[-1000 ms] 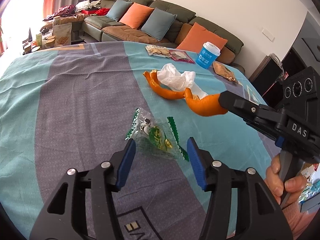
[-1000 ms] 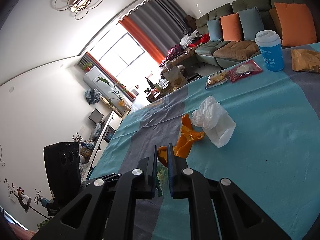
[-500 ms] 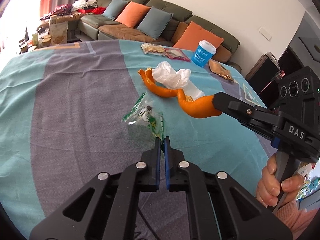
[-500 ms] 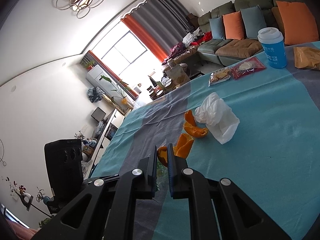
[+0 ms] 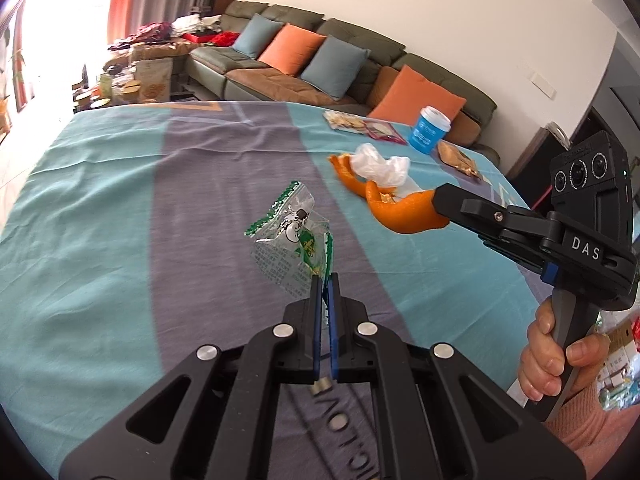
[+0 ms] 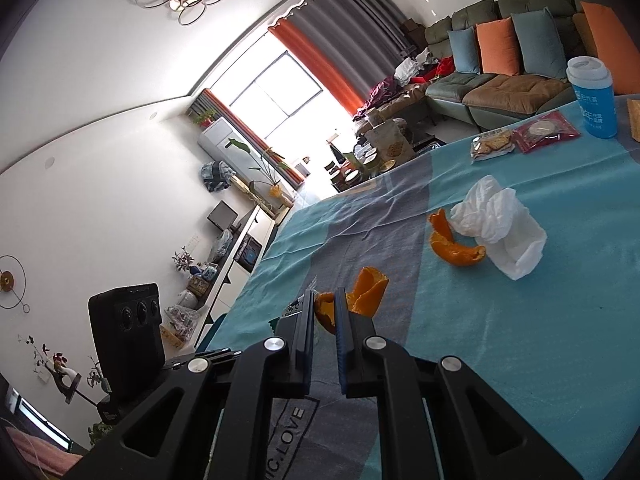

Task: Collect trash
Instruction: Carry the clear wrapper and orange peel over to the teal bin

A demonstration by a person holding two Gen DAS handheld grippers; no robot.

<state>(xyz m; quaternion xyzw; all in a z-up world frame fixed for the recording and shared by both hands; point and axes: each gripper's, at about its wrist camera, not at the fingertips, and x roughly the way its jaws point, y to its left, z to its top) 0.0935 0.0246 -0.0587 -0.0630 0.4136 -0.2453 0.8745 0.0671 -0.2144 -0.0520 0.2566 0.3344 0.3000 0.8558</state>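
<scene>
My left gripper (image 5: pixel 325 280) is shut on a clear plastic wrapper with green edges (image 5: pixel 290 240) and holds it up off the tablecloth. My right gripper (image 6: pixel 322 300) is shut on a piece of orange peel (image 6: pixel 362 292), lifted above the table; it also shows in the left wrist view (image 5: pixel 404 214), at the tip of the right gripper (image 5: pixel 438 202). Another orange peel (image 6: pixel 456 250) and a crumpled white tissue (image 6: pixel 500 226) lie on the teal cloth further back.
A blue paper cup (image 6: pixel 592 96), a cracker packet (image 6: pixel 492 144), a red packet (image 6: pixel 546 130) and a brown bag (image 5: pixel 456 158) lie at the table's far side. A sofa with cushions (image 5: pixel 320 64) stands behind the table (image 5: pixel 100 208).
My left gripper closed on the plastic wrapper and lifted it off the cloth. My right gripper rose with its piece of orange peel, away from the peel left by the tissue.
</scene>
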